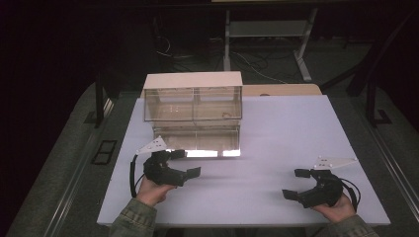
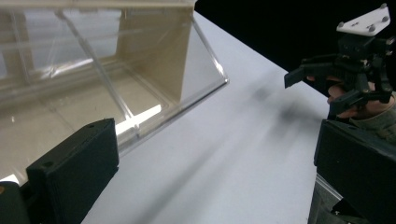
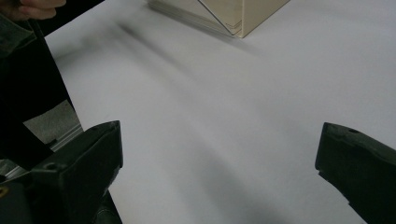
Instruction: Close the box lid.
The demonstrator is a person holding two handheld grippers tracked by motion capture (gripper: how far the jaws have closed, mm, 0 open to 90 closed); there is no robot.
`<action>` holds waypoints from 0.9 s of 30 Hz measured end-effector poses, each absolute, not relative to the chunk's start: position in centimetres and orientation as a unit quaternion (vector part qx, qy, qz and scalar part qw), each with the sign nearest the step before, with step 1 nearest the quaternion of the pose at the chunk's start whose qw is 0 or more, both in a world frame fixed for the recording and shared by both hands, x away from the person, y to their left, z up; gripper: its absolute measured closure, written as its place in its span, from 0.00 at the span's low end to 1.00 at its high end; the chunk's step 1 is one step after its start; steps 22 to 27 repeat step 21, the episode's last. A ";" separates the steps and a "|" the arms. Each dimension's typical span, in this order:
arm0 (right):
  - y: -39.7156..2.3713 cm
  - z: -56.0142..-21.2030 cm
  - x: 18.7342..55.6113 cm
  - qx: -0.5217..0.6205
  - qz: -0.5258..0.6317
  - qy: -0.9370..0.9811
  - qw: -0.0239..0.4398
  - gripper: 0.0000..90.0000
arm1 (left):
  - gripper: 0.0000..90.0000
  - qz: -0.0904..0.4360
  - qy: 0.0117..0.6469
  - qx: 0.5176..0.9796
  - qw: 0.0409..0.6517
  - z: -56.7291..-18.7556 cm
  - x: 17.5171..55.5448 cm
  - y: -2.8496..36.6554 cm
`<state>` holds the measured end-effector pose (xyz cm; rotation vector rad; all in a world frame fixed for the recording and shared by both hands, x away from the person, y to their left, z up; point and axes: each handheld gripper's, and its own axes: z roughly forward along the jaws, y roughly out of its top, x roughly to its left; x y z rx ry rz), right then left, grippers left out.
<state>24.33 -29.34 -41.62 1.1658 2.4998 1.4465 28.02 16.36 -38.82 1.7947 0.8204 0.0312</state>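
Two grippers, left (image 1: 189, 163) and right (image 1: 294, 183), both w/ jaws spread wide on nothing, flank the white table (image 1: 276, 143); clear box (image 1: 193, 106) sits just beyond the left one, its contents unreadable thru glare.

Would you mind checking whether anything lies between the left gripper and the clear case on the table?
Nothing visible does. The left gripper, jaws open, sits just in front of the clear case, with bare white table between.

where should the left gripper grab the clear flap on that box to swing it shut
Probably the flap's free front edge, nearest the left gripper. It lies folded flat on the white table, hinged at the display box, so come in low from the front, one jaw slipping under the thin edge.
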 end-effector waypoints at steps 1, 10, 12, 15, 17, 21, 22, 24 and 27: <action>-29.3 -41.6 24.3 0.374 0.465 0.802 0.014 0.01 | 0.00 0.013 0.347 0.760 0.549 -39.1 27.9 16.4; -29.2 -41.7 24.3 0.374 0.465 0.803 0.011 0.01 | 0.00 0.003 0.347 0.776 0.527 -41.6 26.9 16.3; -29.2 -41.7 24.3 0.374 0.465 0.803 0.011 0.01 | 0.00 0.001 0.344 0.780 0.522 -41.9 26.7 16.4; -29.3 -41.7 24.2 0.374 0.465 0.803 0.011 0.01 | 0.00 -0.001 0.344 0.787 0.512 -42.4 26.6 16.3; -29.3 -41.7 24.2 0.373 0.465 0.803 0.011 0.01 | 0.00 0.000 0.342 0.794 0.503 -42.7 26.5 16.3; -29.3 -41.8 24.3 0.374 0.465 0.802 0.010 0.01 | 0.00 -0.003 0.338 0.798 0.499 -42.8 26.4 16.2; -29.3 -41.8 24.3 0.374 0.465 0.802 0.010 0.01 | 0.00 -0.003 0.338 0.798 0.499 -42.8 26.4 16.2; -29.3 -41.8 24.3 0.374 0.465 0.802 0.010 0.01 | 0.00 -0.003 0.338 0.798 0.499 -42.8 26.4 16.2; -29.3 -41.8 24.3 0.374 0.465 0.802 0.010 0.01 | 0.00 -0.003 0.338 0.798 0.499 -42.8 26.4 16.2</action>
